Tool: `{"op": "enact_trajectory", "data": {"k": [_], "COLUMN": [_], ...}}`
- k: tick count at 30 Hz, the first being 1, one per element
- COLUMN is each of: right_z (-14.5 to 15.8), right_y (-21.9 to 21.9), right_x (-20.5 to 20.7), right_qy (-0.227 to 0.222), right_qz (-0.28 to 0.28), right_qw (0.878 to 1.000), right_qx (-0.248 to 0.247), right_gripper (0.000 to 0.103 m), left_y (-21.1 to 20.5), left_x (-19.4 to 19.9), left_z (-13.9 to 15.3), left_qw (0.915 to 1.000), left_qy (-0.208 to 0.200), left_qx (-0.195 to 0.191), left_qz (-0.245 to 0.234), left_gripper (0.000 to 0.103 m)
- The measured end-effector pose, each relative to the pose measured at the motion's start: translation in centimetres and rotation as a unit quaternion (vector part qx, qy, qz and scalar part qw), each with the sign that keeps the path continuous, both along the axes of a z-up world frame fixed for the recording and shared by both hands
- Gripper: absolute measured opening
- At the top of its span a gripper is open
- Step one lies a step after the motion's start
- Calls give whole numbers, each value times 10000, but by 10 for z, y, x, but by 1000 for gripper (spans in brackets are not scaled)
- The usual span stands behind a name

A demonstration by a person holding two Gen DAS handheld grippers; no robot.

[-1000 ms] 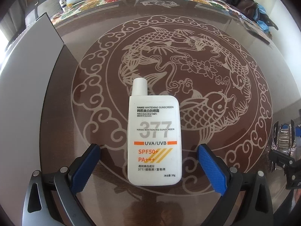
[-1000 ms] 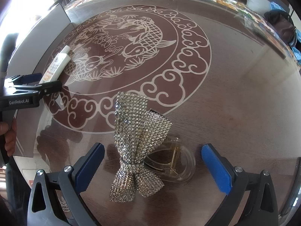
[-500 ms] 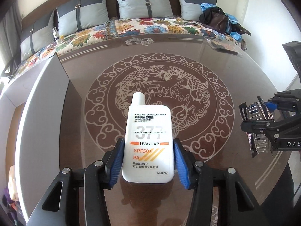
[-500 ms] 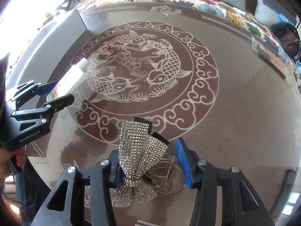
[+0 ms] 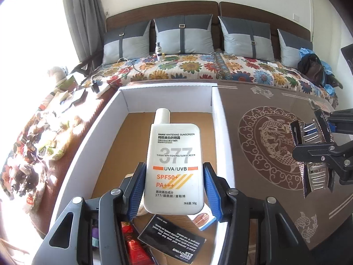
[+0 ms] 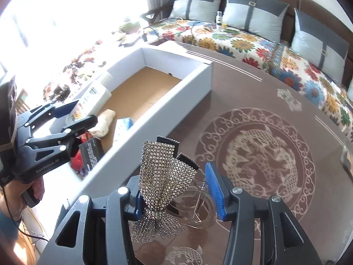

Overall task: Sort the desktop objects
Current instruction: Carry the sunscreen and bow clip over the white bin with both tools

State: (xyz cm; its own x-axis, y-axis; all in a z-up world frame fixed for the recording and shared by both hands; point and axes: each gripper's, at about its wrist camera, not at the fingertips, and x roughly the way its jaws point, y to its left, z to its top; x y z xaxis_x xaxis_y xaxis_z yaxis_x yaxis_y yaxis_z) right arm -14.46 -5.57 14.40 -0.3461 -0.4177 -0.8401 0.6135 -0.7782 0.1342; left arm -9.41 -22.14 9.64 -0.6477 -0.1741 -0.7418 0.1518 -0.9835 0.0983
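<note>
1. Left claw (image 5: 174,182) clamps the sunscreen bottle (image 5: 174,165) above the white box (image 5: 83,145); lower before releasing
2. Right claw (image 6: 176,190) grips the rhinestone hair clip (image 6: 164,176) beside the box, over the bench (image 6: 253,101); clear the wall first

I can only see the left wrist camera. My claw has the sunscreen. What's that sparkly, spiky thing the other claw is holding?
Observer: A clear hair clip with a big rhinestone bow. The right claw is shut on it.
Operator: Is it over the box like mine?
Observer: No. It hangs over the brown table, just outside the white box.
Operator: Is anything in the box that I can't see properly?
Observer: Yes, a beige lump lies on the box floor near your claw. I can't tell what it is.
</note>
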Motion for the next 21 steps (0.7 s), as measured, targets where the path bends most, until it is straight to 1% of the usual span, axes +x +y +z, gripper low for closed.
{"op": "enact_trajectory", "data": {"k": [2,4,7,10,12,13,14,15,16,18,20,21], "right_z": [5,4,-5,-26,-43,-52,-59,-63,-65,-63,-59,-56], "right_y": [-43,-83,-134,-165,-174,-175,-175,-173,-170,-163,-157,-154], "right_x": [6,12,20,21,18,15,13,11,11,11,11,12], "right_qy": [40,60,121,28,-152,-306,-389,-401,-397,-412,-390,-333], "right_qz": [312,599,909,1007,989,962,883,785,711,599,553,536], "right_qw": [9995,9982,9957,9942,9938,9936,9938,9946,9953,9962,9963,9962], "right_qx": [-89,-76,125,379,473,505,545,556,534,479,529,595], "right_gripper": [49,49,49,49,51,53,62,71,75,84,88,89], "left_y": [-26,-44,-63,-72,-74,-74,-74,-73,-70,-65,-62,-63], "left_x": [9,18,26,32,33,34,34,35,36,38,39,40], "left_z": [-9,-20,-38,-55,-66,-70,-73,-75,-74,-71,-66,-62], "left_qw": [9996,9987,9969,9947,9929,9922,9918,9916,9919,9928,9937,9942], "left_qy": [-90,-195,-382,-613,-779,-836,-861,-854,-796,-677,-554,-469], "left_qx": [-16,3,39,53,11,-6,-26,-65,-123,-194,-74,67], "left_qz": [262,475,686,820,904,923,945,973,980,969,970,969], "left_gripper": [50,50,50,51,53,64,73,88,92,92,92,93]}}
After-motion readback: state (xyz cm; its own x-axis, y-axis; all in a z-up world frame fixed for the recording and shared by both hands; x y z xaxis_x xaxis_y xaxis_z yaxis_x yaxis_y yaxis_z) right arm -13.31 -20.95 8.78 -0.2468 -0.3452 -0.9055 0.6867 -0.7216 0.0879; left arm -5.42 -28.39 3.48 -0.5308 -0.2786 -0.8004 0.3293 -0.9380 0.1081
